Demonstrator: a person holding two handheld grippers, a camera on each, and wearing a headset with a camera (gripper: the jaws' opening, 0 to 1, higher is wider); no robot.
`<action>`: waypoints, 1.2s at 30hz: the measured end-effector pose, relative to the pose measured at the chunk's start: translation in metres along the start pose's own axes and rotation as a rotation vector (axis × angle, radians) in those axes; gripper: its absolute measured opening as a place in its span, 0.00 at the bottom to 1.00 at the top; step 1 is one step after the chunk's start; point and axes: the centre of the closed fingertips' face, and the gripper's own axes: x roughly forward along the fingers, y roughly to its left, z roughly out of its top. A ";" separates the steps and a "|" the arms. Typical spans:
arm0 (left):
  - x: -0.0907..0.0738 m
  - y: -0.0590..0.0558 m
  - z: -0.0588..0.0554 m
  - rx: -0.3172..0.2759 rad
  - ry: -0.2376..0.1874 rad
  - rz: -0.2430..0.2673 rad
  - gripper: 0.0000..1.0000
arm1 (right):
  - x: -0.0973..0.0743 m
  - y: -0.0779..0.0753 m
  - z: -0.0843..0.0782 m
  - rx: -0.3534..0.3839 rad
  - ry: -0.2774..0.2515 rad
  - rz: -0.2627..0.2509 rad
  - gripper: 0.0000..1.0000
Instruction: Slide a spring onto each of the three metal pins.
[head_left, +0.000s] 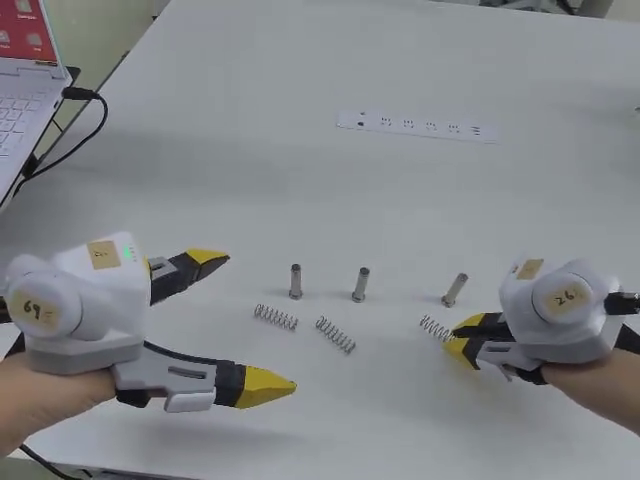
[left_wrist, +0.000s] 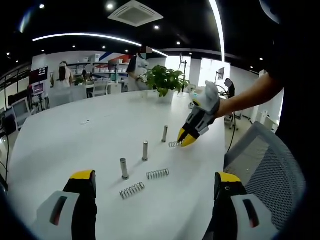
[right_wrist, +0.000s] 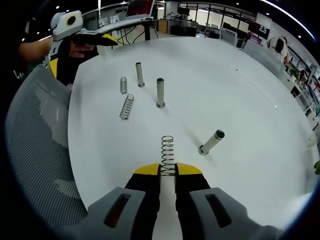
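Observation:
Three short metal pins stand in a row on the white table: left pin (head_left: 296, 281), middle pin (head_left: 361, 284), and right pin (head_left: 455, 289), which leans. Two springs (head_left: 275, 317) (head_left: 335, 334) lie loose in front of them. A third spring (right_wrist: 167, 150) lies flat beside the leaning pin (right_wrist: 211, 142). My right gripper (right_wrist: 167, 171) is shut on its near end, low over the table (head_left: 463, 334). My left gripper (head_left: 242, 320) hovers at the left with its jaws wide open and nothing between them. In the left gripper view the pins (left_wrist: 145, 150) lie ahead of it.
A white power strip (head_left: 417, 126) lies far back on the table. A laptop (head_left: 22, 70) with a black cable (head_left: 78, 128) sits at the left edge. A grey mesh chair (left_wrist: 265, 160) is at the table's near side. People stand far off in the room.

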 end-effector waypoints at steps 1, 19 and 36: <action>0.000 -0.001 0.000 0.001 0.001 -0.001 0.96 | -0.002 0.000 0.002 -0.002 -0.004 -0.001 0.08; 0.009 -0.017 0.018 0.002 -0.059 -0.060 0.91 | -0.028 0.033 0.034 -0.137 -0.059 0.065 0.08; 0.039 -0.047 0.034 -0.019 -0.097 -0.231 0.66 | -0.038 0.065 0.063 -0.274 -0.120 0.143 0.08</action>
